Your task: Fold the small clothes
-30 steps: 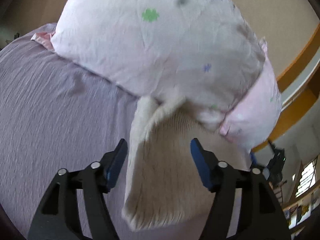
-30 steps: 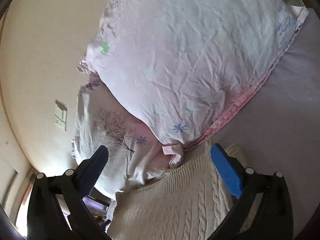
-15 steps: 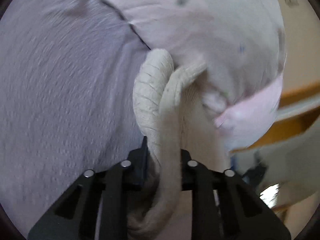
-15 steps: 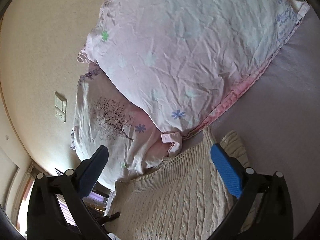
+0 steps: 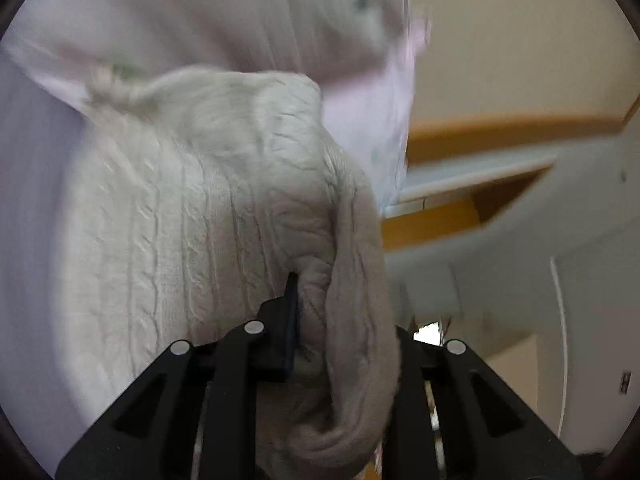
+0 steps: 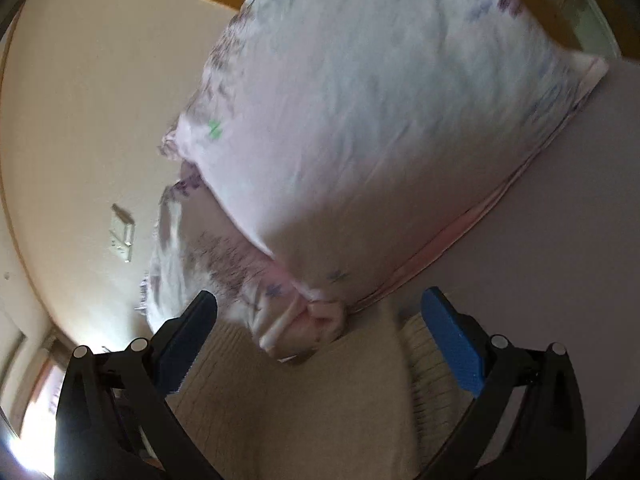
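Observation:
A cream cable-knit sweater (image 5: 208,216) lies on a lilac bedsheet (image 5: 28,200). My left gripper (image 5: 336,312) is shut on a bunched fold of the sweater and holds it raised, the knit draping over the right finger and hiding it. In the right wrist view the same sweater (image 6: 304,408) lies flat between and below the fingers of my right gripper (image 6: 320,320), which is open and holds nothing. The sweater's ribbed edge (image 6: 428,356) lies beside the blue right pad.
A pale pink floral pillow (image 6: 380,128) lies just beyond the sweater, stacked on a second pillow (image 6: 200,256); it also shows in the left wrist view (image 5: 248,20). A cream wall with a switch plate (image 6: 122,238) is behind. Lilac sheet (image 6: 560,240) extends to the right.
My left gripper has closed on the sweater's fold and lifted and swung it, turning toward the room. My right gripper stayed open and moved closer to the pillow.

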A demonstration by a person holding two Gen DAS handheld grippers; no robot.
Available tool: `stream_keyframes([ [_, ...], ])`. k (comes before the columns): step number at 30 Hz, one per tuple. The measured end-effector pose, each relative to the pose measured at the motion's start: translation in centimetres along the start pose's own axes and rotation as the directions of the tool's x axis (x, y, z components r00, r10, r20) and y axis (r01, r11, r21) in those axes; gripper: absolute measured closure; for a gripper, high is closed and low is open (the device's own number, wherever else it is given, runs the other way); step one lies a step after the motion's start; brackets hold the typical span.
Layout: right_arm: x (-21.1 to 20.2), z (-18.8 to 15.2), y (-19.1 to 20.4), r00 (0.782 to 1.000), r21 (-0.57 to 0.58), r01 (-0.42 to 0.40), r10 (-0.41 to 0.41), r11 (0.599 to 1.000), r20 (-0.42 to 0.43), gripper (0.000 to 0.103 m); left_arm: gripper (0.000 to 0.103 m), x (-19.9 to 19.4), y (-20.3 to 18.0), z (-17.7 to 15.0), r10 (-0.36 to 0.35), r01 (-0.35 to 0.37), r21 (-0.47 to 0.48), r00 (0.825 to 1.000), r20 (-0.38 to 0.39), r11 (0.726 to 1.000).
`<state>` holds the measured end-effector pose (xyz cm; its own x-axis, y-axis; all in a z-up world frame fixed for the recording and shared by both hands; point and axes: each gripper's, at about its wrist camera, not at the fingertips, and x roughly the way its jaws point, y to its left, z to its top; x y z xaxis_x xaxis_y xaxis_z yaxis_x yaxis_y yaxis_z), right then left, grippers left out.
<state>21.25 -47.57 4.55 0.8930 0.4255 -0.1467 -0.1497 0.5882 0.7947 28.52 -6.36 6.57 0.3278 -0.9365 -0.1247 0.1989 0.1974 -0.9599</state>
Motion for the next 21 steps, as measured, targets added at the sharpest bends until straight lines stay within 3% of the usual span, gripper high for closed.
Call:
stream_keyframes([
  [3, -0.2, 0.9, -1.3, 0.998, 0.003, 0.043, -0.043, 0.999, -0.034, 0.001, 0.078, 8.5, 0.1, -1.6, 0.125, -0.119, 0.047, 0.981, -0.149, 0.992],
  [4, -0.1, 1.0, -1.7, 0.997, 0.012, 0.054, -0.053, 0.998, -0.058, 0.001, 0.078, 9.5, 0.2, -1.9, 0.125, -0.118, 0.047, 0.977, -0.173, 0.992],
  [5, 0.3, 1.2, -2.4, 0.992, 0.03, 0.072, -0.069, 0.997, -0.105, 0.001, 0.078, 9.9, 0.1, -2.3, 0.077, -0.072, 0.033, 0.978, -0.195, 0.997],
  [6, 0.6, 1.2, -2.9, 0.988, 0.041, 0.083, -0.077, 0.996, -0.136, 0.001, 0.077, 9.4, -0.3, -2.5, 0.054, -0.046, 0.045, 0.979, -0.195, 0.998],
  [8, 1.5, 1.2, -3.7, 0.972, 0.055, 0.101, -0.086, 0.993, -0.22, 0.001, 0.068, 6.6, -1.7, -2.4, 0.078, -0.061, 0.131, 0.989, -0.126, 0.99],
  [10, 2.4, 0.9, -3.9, 0.951, 0.04, 0.126, -0.109, 0.991, -0.29, 0.001, 0.044, 3.6, -2.5, -2.2, 0.158, -0.15, 0.21, 0.987, -0.02, 0.966],
  [12, 3.6, 0.4, -3.9, 0.925, 0.006, 0.151, -0.139, 0.989, -0.354, 0.001, 0.042, 0.3, -2.1, -1.9, 0.347, -0.359, 0.243, 0.933, 0.09, 0.901],
  [13, 4.4, -0.1, -3.8, 0.908, -0.014, 0.152, -0.145, 0.988, -0.393, 0.001, 0.041, -0.5, -1.5, -1.8, 0.404, -0.415, 0.242, 0.91, 0.098, 0.877],
  [14, 5.0, -0.5, -3.8, 0.896, -0.026, 0.149, -0.146, 0.988, -0.42, 0.001, 0.04, -1.0, -0.6, -1.8, 0.479, -0.488, 0.232, 0.873, 0.098, 0.841],
  [16, 6.0, -1.2, -3.7, 0.877, -0.035, 0.145, -0.145, 0.989, -0.459, 0.001, 0.04, -1.2, 1.1, -2.2, 0.55, -0.551, 0.207, 0.832, 0.068, 0.808],
  [19, 7.1, -2.4, -4.0, 0.845, -0.03, 0.14, -0.135, 0.99, -0.517, 0.001, 0.038, -1.1, 2.4, -3.4, 0.565, -0.558, 0.192, 0.825, 0.021, 0.807],
  [21, 7.3, -2.7, -4.0, 0.844, -0.036, 0.135, -0.134, 0.99, -0.519, 0.001, 0.032, -0.7, 3.5, -3.9, 0.571, -0.562, 0.194, 0.821, 0.008, 0.804],
])
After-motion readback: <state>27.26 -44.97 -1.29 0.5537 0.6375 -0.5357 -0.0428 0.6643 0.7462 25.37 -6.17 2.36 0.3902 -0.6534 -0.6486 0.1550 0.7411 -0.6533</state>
